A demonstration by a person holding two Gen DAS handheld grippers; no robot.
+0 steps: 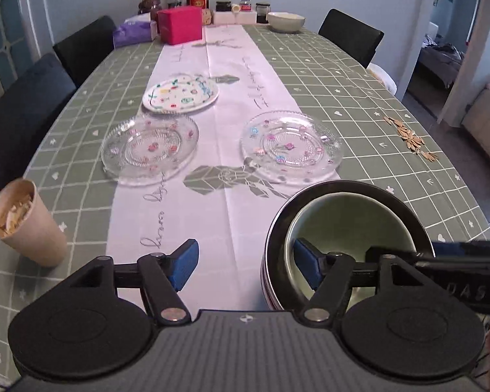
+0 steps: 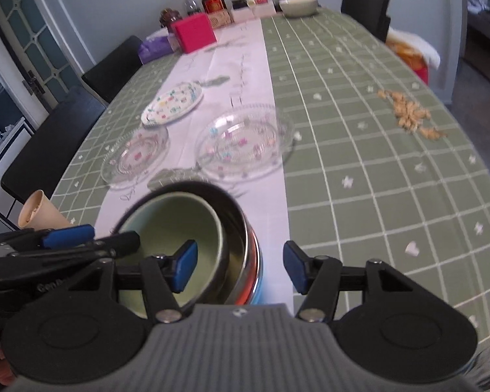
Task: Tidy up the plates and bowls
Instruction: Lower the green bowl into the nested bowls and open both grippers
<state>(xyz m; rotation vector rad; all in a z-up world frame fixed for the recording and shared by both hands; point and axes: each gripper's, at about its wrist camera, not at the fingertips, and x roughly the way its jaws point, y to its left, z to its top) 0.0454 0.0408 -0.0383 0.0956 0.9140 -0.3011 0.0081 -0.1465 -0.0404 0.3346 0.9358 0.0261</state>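
Green checked worktop (image 1: 359,75) carries two clear glass plates (image 1: 150,145), one white flowered plate (image 1: 181,94) and stacked bowls (image 1: 349,215); both grippers' fingers (image 1: 186,261) spread, holding nothing.

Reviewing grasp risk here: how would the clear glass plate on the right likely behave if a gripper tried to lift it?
The right glass plate looks rigid and probably fragile, being clear pressed glass. Its rim lies low and flat against the tablecloth, so getting a finger under it may be awkward. The glossy surface could be slippery between pads, and it probably feels fairly heavy for its thinness.
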